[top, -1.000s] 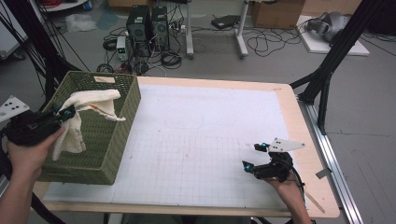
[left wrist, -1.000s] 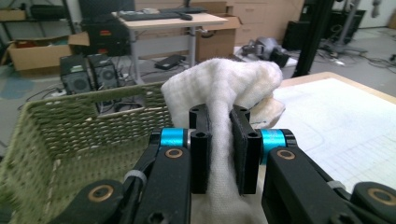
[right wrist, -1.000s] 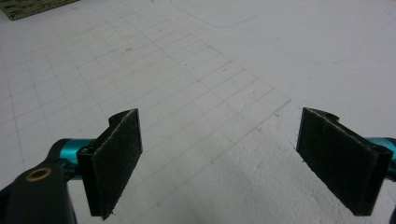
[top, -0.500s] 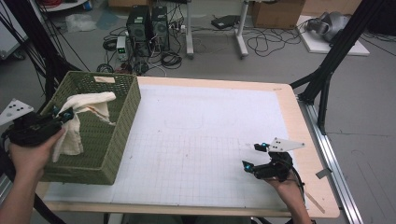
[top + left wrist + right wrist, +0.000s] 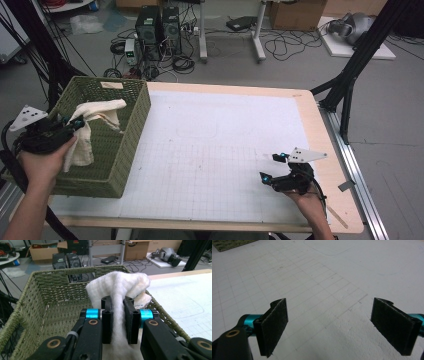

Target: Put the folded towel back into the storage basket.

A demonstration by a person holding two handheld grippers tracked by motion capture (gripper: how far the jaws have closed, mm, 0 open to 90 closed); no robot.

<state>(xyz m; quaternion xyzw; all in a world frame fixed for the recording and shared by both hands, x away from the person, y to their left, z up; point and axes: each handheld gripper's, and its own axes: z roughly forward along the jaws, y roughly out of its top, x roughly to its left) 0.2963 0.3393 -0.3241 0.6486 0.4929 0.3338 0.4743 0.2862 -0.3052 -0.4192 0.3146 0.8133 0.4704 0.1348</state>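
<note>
We have the left gripper (image 5: 117, 321) pinched tight on a bunched fold of the white cloth (image 5: 90, 131), held over the near-left part of the green wicker basket (image 5: 131, 135), which reads to us as carrying it there so it can drop inside rather than onto the table mat (image 5: 225, 160). The cloth's long axis runs from its lower end hanging near the hand up and over toward the basket's right rim, though whether it rests on that rim we cannot quite tell. Our right gripper (image 5: 273, 167) sits low at the mat's near-right corner, jaws spread wide and holding nothing, apparently parked out of the way.
</note>
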